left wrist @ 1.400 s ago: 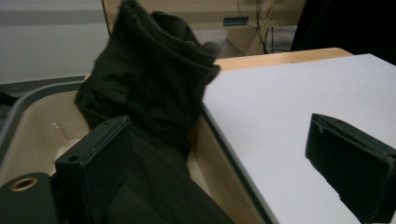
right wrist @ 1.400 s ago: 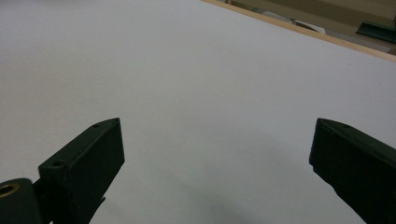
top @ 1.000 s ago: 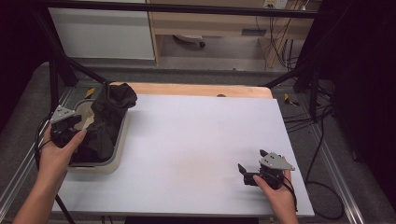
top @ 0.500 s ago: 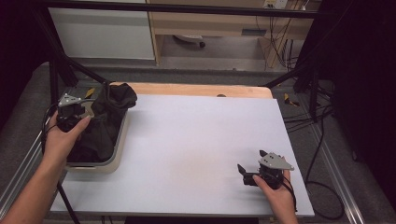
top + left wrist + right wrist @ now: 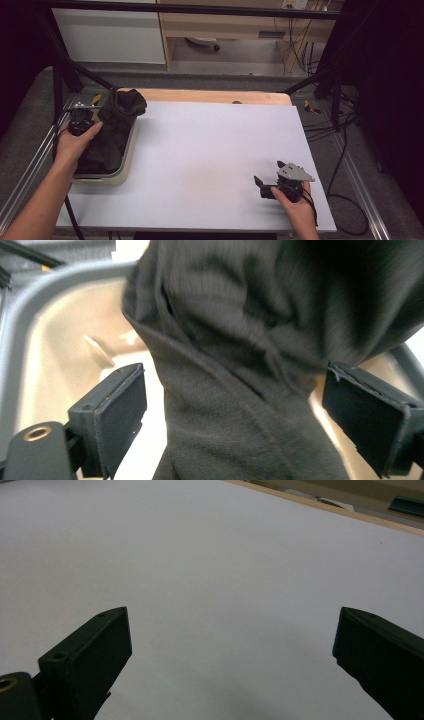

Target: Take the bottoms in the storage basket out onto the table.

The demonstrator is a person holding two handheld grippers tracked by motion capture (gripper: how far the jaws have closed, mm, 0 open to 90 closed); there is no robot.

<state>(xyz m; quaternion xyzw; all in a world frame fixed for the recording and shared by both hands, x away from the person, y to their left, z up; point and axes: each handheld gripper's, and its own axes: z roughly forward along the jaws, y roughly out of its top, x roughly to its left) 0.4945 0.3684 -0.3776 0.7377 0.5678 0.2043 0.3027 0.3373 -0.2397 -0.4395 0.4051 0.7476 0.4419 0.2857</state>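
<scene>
A lab – black frame struts (image 5: pixel 60 75), loose cables (image 5: pixel 295 47), bare floor.

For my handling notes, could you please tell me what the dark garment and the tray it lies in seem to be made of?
Dark garment: soft knit fabric, matte, likely fleece or jersey; fine ribbing and limp folds show. Tray: probably moulded plastic, beige inside with a grey rounded rim, smooth and slightly glossy from the highlights on its floor.

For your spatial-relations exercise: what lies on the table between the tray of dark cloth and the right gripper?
Nothing: in the high view the white table top is bare between the tray with the dark cloth and the right gripper.
</scene>
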